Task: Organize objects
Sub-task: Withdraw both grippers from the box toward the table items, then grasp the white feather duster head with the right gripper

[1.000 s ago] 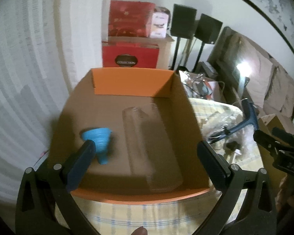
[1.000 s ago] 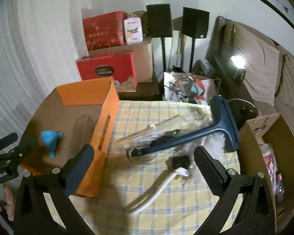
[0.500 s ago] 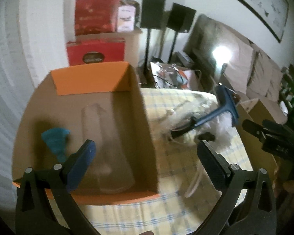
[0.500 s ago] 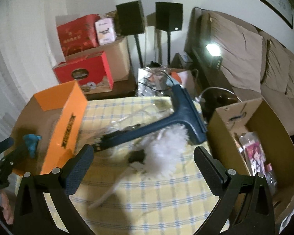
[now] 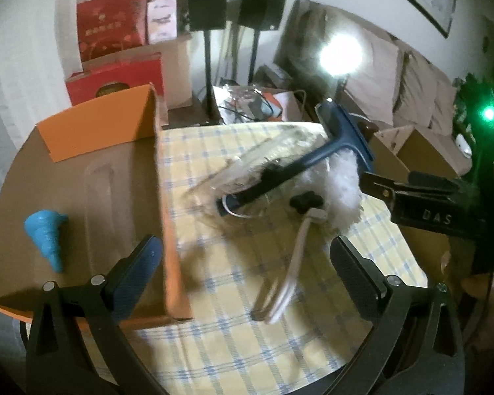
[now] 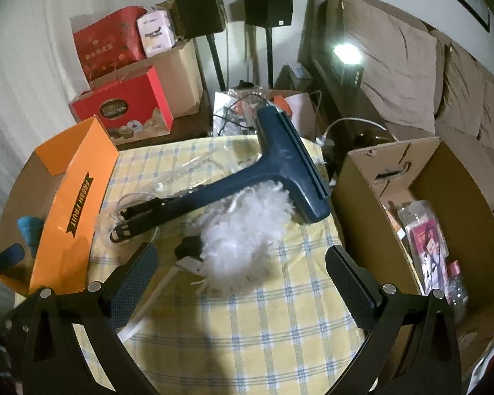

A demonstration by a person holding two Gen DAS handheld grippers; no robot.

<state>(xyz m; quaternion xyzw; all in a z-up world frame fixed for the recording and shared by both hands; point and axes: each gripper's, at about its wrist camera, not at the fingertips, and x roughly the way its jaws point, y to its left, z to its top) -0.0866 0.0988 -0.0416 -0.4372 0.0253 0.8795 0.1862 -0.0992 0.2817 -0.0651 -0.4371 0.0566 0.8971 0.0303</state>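
Observation:
A blue squeegee lies on the checked tablecloth, over clear plastic packaging and beside a white fluffy duster with a white handle. The same pile shows in the left wrist view: squeegee, duster. An orange cardboard box at the left holds a blue funnel and a clear plastic piece. My left gripper is open and empty, over the box's right wall. My right gripper is open and empty, just short of the duster.
A brown cardboard box with packaged items stands at the right of the table. Behind the table are red boxes, two speakers on stands, a sofa and a bright lamp.
Both grippers have swung to the right. The left view went from the orange box to the pile on the table. The right view now takes in the brown box. Both stayed open.

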